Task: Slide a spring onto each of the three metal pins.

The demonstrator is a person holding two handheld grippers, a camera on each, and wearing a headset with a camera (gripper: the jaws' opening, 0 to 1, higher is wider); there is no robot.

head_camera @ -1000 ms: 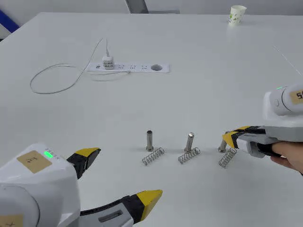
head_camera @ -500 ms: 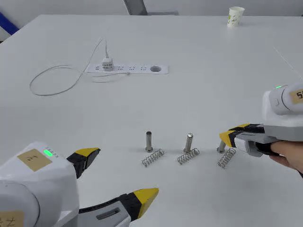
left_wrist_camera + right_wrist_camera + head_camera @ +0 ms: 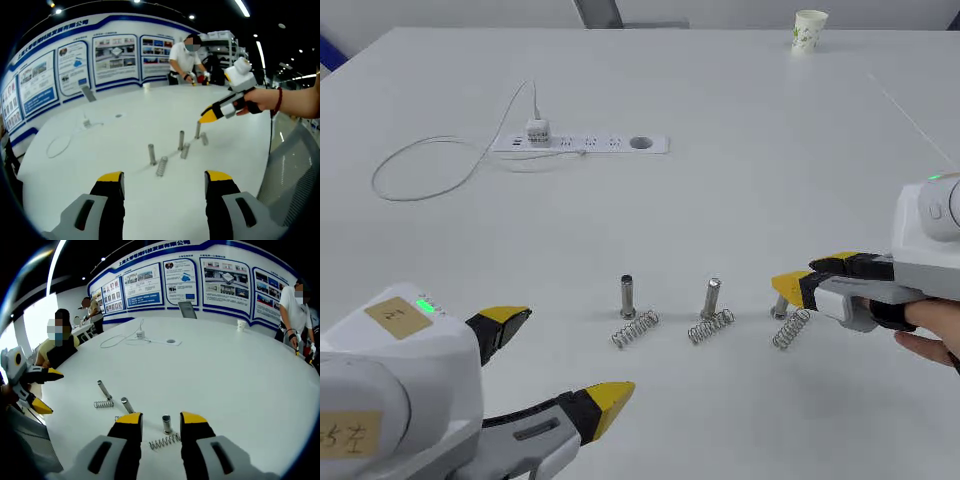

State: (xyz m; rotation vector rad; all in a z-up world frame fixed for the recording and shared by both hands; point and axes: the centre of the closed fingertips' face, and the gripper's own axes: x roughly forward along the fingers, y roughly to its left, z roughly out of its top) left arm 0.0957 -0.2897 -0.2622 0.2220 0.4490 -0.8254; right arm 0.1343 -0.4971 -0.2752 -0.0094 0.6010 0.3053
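White table [image 3: 770,180], three pins [image 3: 711,297] — poster-lined wall [image 3: 165,282]

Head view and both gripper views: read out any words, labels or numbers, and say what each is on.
Tan sticker on the left gripper: handwritten mark, illegible.
Second tan sticker on it: handwriting, illegible.
Wall posters: print too small.
Blue wall banner: characters blurred.
Paper cup: green print, unreadable.

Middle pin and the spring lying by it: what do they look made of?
Middle pin: looks like steel or a similar metal; smooth grey cylinder with a dull sheen and a brighter highlight on its top.
Spring: thin silvery metal wire in open coils, slightly glinting. The alloy can't be told.
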